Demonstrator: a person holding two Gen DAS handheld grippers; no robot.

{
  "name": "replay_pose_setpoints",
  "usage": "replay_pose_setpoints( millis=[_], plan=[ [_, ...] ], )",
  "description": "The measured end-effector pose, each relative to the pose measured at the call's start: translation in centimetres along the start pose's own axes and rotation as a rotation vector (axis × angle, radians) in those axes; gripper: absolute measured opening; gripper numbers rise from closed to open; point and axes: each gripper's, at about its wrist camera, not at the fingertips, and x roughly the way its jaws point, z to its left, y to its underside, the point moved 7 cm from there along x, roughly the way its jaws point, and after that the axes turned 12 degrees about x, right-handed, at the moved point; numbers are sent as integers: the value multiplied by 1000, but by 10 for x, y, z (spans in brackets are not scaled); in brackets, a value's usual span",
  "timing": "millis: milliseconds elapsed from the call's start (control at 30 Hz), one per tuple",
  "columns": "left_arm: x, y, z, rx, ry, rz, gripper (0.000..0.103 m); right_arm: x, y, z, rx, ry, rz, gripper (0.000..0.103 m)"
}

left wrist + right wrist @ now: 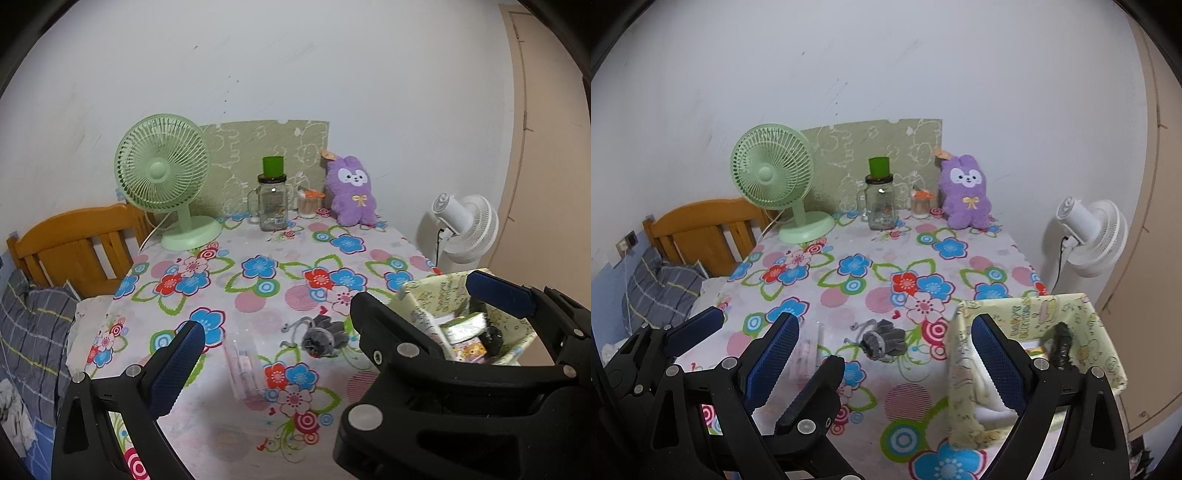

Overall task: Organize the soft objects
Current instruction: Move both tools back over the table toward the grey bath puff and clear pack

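Observation:
A small grey plush toy (320, 335) lies on the flowered tablecloth (258, 295), also in the right wrist view (882, 340). A purple plush bunny (351, 192) sits upright at the far edge against the wall (966, 192). A pale yellow fabric bin (476, 321) with packets and a dark item stands at the right (1034, 354). My left gripper (332, 325) is open and empty above the table, near the grey toy. My right gripper (886, 365) is open and empty, its right finger in front of the bin.
A green desk fan (166, 177), a glass jar with green lid (272, 199) and a small cup (308, 205) stand at the back. A clear flat packet (243, 365) lies near the front. A white fan (461, 229) stands right, a wooden bed headboard (74, 247) left.

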Motion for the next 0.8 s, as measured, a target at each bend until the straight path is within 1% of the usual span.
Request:
replay_pose_setpoints(
  millis=[333, 533, 733, 800],
  plan=[
    [28, 13, 21, -29, -36, 39, 103, 40, 9, 15, -12, -25, 47, 96],
    [46, 23, 31, -47, -47, 76, 102, 61, 15, 18, -20, -19, 71, 96],
    [64, 35, 36, -56, -68, 112, 97, 86, 23, 20, -22, -23, 96, 96],
    [70, 39, 38, -63, -70, 127, 97, 92, 26, 20, -24, -23, 104, 96]
  ],
)
